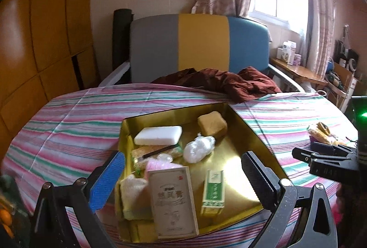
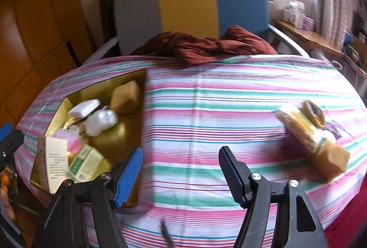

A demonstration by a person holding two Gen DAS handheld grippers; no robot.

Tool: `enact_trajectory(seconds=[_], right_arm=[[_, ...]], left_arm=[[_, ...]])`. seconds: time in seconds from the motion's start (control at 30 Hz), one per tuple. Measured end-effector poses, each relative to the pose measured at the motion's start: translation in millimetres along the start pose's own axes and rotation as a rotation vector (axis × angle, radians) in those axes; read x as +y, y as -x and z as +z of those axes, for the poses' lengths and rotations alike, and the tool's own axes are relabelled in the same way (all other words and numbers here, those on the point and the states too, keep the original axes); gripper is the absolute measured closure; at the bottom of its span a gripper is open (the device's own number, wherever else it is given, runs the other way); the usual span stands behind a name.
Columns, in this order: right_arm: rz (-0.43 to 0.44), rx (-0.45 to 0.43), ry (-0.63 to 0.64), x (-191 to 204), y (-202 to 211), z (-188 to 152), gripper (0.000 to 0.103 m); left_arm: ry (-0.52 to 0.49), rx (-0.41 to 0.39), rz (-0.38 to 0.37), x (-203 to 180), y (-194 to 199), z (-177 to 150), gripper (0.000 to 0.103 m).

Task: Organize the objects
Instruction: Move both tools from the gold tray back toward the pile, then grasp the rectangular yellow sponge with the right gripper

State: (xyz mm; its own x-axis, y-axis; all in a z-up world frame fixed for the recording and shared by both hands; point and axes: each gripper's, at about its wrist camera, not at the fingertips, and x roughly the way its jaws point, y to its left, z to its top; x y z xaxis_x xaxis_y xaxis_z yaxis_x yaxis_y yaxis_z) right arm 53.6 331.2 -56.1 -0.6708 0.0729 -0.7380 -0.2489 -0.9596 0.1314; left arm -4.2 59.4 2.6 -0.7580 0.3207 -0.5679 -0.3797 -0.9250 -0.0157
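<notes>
Out on the right side of the striped sheet (image 2: 206, 96) lies the loose pile of packets (image 2: 314, 133) — the last items not yet in the gold tray (image 2: 133, 144), by the look of it. It's blurred in the right wrist view, but the main yellow-and-tan packet is clearly long and narrow, its long axis running diagonally from upper left, nearer the middle of the bed, down to lower right, nearer the bed's edge. A darker small thing sits at its upper end and something purple pokes out just beside it; what these are I can't tell.

The right gripper (image 2: 181, 170) hangs over bare sheet between tray and pile, fingers spread apart with nothing between them — released, and well short of the pile. I'd say the step in hand is the reach for that packet. To do it well, the jaws should be rolled so they close across the packet's narrow width, not along its length, and come down near its middle so it lifts level. The soft sheet may bunch up, so take care not to snag fabric.

The left gripper (image 1: 183, 170) hovers over the near end of the tray, jaws wide, gripping nothing. Below it stand a beige carton (image 1: 174, 199) and a green-and-white box (image 1: 213, 190); further in lie a white block (image 1: 158, 135), a crinkled clear bag (image 1: 198, 148) and a tan block (image 1: 212, 123).
</notes>
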Motion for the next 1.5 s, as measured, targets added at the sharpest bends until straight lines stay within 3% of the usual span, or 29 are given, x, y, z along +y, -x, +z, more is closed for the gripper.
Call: enact_trajectory(seconds=[0.27,0.47,0.73,1.1,1.33,1.5], right_arm=[[-0.045,-0.014,-0.175,-75,24,10,0.033],[-0.155,-0.041,-0.336,-152,55,15,0.033],[-0.269,0.031,-0.441,-229,75,5,0.033],[-0.206,0.299,-0.127,-208,18,14,0.030],[-0.229,0.400,-0.113,-211,-9,15,0.028],[-0.223,0.420,-0.139,-218,-15,17,0.029]], left_arm=[[-0.053,0.008,-0.099,-30,-6,10,0.001],[-0.127,0.030,-0.188,-64,-10,13,0.001],[-0.208,0.083,-0.271,-105,-20,6,0.001],[-0.266,0.167,-0.334,-144,-41,5,0.001],[-0.270,0.206,-0.388,-172,-57,15,0.001],[-0.254,0.246,-0.441,-197,-76,24,0.001]])
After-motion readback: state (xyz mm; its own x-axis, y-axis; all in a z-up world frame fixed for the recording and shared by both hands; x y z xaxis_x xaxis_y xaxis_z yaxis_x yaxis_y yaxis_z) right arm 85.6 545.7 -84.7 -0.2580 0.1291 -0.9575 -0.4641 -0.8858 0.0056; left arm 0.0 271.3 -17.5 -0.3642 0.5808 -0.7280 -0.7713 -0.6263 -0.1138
